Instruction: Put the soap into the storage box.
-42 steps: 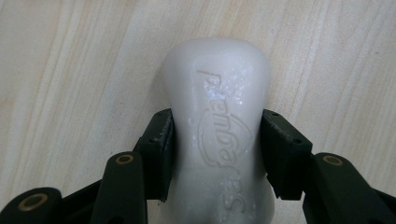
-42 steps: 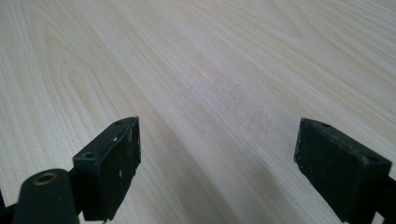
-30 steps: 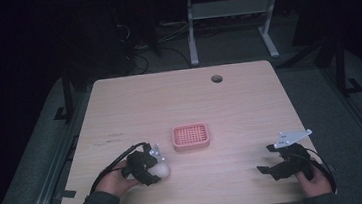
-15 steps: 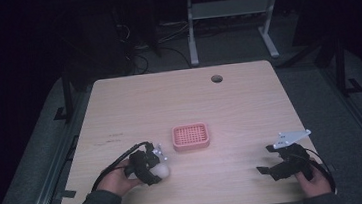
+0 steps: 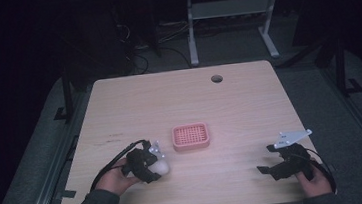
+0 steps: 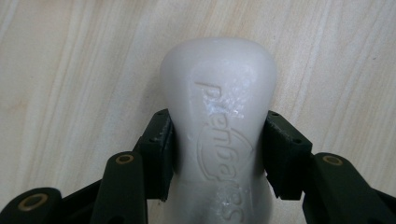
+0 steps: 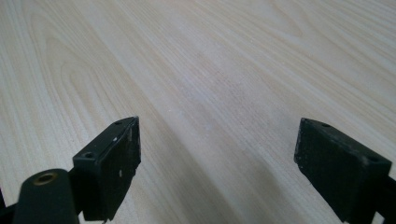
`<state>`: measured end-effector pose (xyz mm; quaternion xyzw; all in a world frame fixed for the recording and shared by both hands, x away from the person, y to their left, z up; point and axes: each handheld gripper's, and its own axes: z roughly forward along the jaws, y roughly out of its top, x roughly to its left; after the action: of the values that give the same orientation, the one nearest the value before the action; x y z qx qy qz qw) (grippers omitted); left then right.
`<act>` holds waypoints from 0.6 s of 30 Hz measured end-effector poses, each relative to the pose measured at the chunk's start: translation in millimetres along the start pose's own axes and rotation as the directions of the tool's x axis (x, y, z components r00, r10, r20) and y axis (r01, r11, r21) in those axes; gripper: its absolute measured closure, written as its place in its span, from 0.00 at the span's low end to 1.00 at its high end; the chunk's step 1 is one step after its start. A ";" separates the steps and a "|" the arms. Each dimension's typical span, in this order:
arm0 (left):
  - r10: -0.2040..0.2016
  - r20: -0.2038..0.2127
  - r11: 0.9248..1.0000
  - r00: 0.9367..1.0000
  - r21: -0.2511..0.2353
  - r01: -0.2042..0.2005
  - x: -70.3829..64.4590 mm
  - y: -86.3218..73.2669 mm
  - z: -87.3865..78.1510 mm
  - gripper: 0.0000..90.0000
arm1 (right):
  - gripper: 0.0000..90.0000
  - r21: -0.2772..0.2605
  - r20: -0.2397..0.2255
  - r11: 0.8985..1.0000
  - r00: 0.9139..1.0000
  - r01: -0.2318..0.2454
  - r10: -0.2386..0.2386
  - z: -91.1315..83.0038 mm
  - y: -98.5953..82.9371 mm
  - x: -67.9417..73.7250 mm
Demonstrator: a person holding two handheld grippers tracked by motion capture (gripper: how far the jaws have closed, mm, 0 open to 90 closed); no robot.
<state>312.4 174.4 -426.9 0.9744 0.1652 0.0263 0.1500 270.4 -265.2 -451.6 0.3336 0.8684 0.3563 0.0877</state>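
Nearest the person, at about seven o'clock on the desk [image 5: 248, 90], the left tongs [image 5: 156, 165] pinch a white bar of soap [image 5: 161, 167]. In the left gripper view the two black jaws press against the bar's [image 6: 219, 116] sides at its narrowed waist, and raised lettering runs along its upper face. The rounded end of the bar sticks out past the jaws over the pale wood grain; whether it touches the wood I cannot tell.

At about five o'clock, the right tongs [image 5: 270, 166] sit low over the desk, well apart from the soap, jaws spread wide. In the right gripper view the right tongs [image 7: 217, 156] have bare wood between the pads.

Farther in, near the middle of the desk, a pink slotted soap dish [image 5: 190, 136] lies flat, just beyond the left tongs at their one o'clock.

Farthest, toward twelve o'clock, a round cable hole [image 5: 216, 78] sits near the far edge.
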 end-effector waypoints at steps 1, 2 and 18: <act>0.000 -0.001 1.000 1.000 0.000 0.000 1.1 1.3 -0.8 0.55 | 0.16 -0.003 0.001 1.000 1.000 -0.003 0.003 0.0 0.0 0.1; 0.000 0.002 1.000 1.000 0.000 0.000 1.8 2.1 -1.0 0.55 | 0.16 -0.002 0.000 1.000 1.000 -0.001 0.001 0.0 0.0 0.0; 0.021 0.014 1.000 1.000 0.023 -0.021 13.9 21.0 -4.0 0.55 | 0.16 -0.013 -0.001 1.000 1.000 -0.008 0.008 -1.3 -0.4 -1.0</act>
<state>331.7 161.2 -416.8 0.9780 0.1541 0.0196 0.1396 270.4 -266.8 -451.0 0.3362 0.8648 0.3622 0.0883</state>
